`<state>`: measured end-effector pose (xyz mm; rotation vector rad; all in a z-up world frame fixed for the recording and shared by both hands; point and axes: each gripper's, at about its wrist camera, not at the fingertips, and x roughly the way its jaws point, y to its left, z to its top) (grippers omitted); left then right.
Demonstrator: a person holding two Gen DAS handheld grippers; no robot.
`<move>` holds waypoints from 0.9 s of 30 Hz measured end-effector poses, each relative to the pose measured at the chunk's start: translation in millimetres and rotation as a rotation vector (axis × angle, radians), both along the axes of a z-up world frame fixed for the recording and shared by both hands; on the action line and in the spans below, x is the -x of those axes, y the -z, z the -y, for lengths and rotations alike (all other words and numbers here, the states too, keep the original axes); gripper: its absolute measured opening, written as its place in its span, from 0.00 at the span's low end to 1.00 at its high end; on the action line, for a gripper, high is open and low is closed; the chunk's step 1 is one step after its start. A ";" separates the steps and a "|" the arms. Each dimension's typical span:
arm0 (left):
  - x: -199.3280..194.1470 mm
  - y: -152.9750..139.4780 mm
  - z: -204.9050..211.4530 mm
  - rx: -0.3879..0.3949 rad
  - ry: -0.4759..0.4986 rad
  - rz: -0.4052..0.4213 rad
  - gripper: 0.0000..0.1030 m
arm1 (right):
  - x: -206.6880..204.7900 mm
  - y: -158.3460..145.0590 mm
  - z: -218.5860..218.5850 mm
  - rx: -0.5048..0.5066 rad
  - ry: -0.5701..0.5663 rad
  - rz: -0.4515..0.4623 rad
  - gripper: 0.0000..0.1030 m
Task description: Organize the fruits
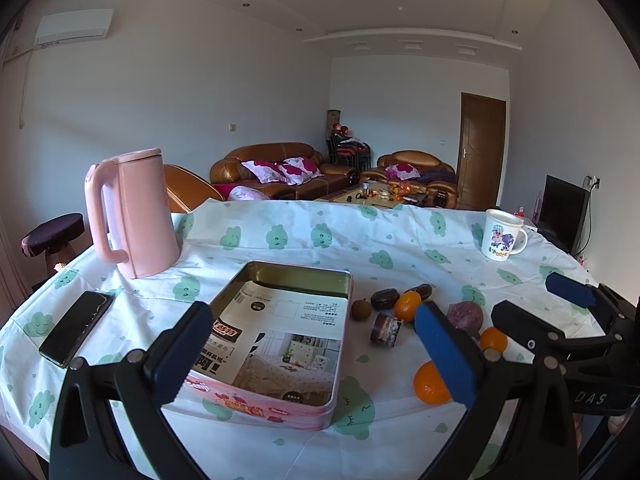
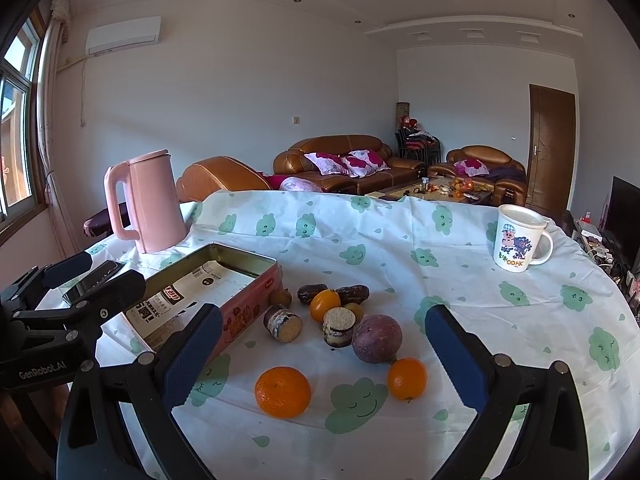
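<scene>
An open pink tin (image 1: 340,376) (image 2: 256,304) lined with printed paper lies on the table. To its right lies a cluster of fruit: a large orange (image 2: 283,391) (image 1: 430,388), a small orange (image 2: 407,378) (image 1: 493,339), a purple passion fruit (image 2: 377,338) (image 1: 466,314), a kumquat (image 2: 325,303) (image 1: 407,305), dark dates (image 2: 352,294) (image 1: 385,298), a longan (image 1: 361,309) and two cut cylindrical pieces (image 2: 282,323) (image 2: 338,326). My left gripper (image 1: 316,352) is open over the tin's near edge. My right gripper (image 2: 324,354) is open above the fruit, holding nothing.
A pink kettle (image 1: 134,212) (image 2: 150,200) stands at the back left. A black phone (image 1: 76,326) lies left of the tin. A white cartoon mug (image 1: 502,236) (image 2: 520,242) stands at the back right. The round table's edge curves close on both sides.
</scene>
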<state>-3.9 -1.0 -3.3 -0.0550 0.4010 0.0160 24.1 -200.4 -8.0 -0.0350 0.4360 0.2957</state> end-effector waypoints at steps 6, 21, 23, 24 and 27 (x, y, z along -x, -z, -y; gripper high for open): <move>0.2 0.2 0.4 -0.002 0.002 0.000 1.00 | 0.0 0.7 -1.4 0.000 0.000 -0.004 0.99; 0.5 -0.6 -0.6 -0.003 0.000 0.000 1.00 | 0.0 8.7 -0.2 -0.015 0.001 -0.017 0.99; 0.6 -0.6 -0.6 -0.003 0.000 -0.001 1.00 | -0.2 8.7 0.2 -0.015 0.000 -0.019 0.99; 0.7 -0.6 -0.6 -0.002 0.000 0.000 1.00 | -0.2 9.2 0.2 -0.015 -0.001 -0.020 0.99; 0.5 -0.5 -0.1 -0.004 0.000 0.000 1.00 | -0.1 9.7 0.1 -0.014 -0.001 -0.021 0.99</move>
